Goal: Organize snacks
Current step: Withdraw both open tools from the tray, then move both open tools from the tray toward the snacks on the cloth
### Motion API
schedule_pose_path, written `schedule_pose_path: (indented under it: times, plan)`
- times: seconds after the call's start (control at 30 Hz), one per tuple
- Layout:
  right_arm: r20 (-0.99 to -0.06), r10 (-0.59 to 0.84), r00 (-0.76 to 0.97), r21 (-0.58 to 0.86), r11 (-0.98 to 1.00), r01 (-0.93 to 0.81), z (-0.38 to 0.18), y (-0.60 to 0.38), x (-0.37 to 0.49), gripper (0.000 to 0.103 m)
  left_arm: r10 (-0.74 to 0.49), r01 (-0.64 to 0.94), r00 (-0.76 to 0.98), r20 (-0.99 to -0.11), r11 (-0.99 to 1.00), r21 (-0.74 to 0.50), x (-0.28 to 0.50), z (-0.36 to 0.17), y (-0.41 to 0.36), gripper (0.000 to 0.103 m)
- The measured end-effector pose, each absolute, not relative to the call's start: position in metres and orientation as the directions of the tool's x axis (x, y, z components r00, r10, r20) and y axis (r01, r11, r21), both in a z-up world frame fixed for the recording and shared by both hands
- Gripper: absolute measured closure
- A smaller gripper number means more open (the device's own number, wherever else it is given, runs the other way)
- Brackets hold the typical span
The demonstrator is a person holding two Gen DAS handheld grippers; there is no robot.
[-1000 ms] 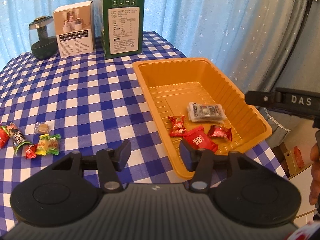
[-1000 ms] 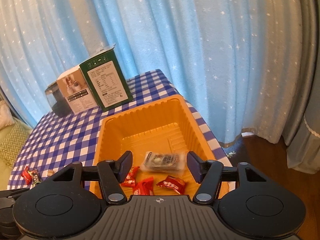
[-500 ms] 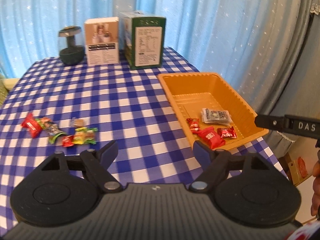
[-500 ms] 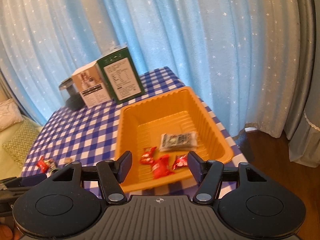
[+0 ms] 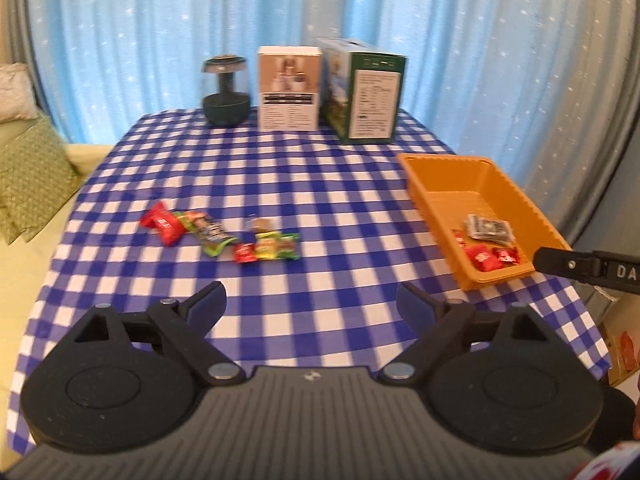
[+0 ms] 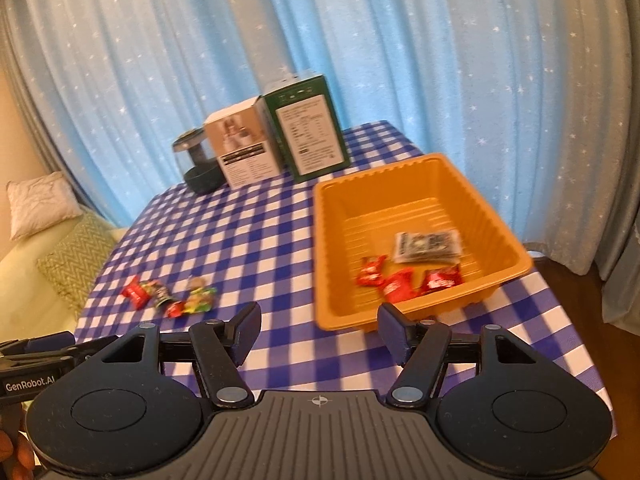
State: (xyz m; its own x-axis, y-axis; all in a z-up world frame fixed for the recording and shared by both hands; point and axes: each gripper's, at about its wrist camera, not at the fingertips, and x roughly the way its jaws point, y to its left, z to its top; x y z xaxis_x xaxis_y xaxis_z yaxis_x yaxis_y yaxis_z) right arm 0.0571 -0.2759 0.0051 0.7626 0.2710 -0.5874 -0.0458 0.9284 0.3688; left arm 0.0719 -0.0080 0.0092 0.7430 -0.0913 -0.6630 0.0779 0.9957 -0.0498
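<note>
Both hands hang over the near edge of the counter, angled down toward the checked cloth. The left tongs have just been opening and now stand spread wide with nothing between them, only cloth beyond. The right tongs have also just been opening, though less far; they are parted and empty, with the near rim of the orange tray just past their tips. Inside the tray lie three red candies and a clear packet. The other loose snacks sit in a small row on the cloth, well apart from the tray, toward the left. Two boxes and a dark jar stand along the far edge before the blue curtain.
</note>
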Motion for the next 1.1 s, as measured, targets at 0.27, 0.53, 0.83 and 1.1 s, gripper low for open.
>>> schedule_pose_path:
  times: [0.27, 0.53, 0.83, 1.1]
  plan:
    - [-0.589, 0.308, 0.747, 0.358, 0.928, -0.101, 0.009, -0.245, 0.053, 0.037, -0.055, 0.024, 0.751, -0.658, 0.998, -0.056, 0.059, 0.015, 0.028, 0.012]
    - [-0.590, 0.324, 0.739, 0.345, 0.929, -0.133, 0.013, -0.229, 0.055, 0.036, -0.047, 0.010, 0.749, -0.661, 0.998, -0.059, 0.055, 0.014, 0.039, 0.012]
    - [-0.590, 0.340, 0.732, 0.334, 0.928, -0.161, 0.015, -0.215, 0.061, 0.036, -0.042, -0.001, 0.752, -0.658, 0.998, -0.064, 0.056, 0.015, 0.046, 0.012]
    - [-0.599, 0.355, 0.717, 0.329, 0.926, -0.184, 0.009, -0.202, 0.071, 0.036, -0.032, -0.016, 0.744, -0.667, 0.998, -0.067, 0.063, 0.009, 0.053, 0.011]
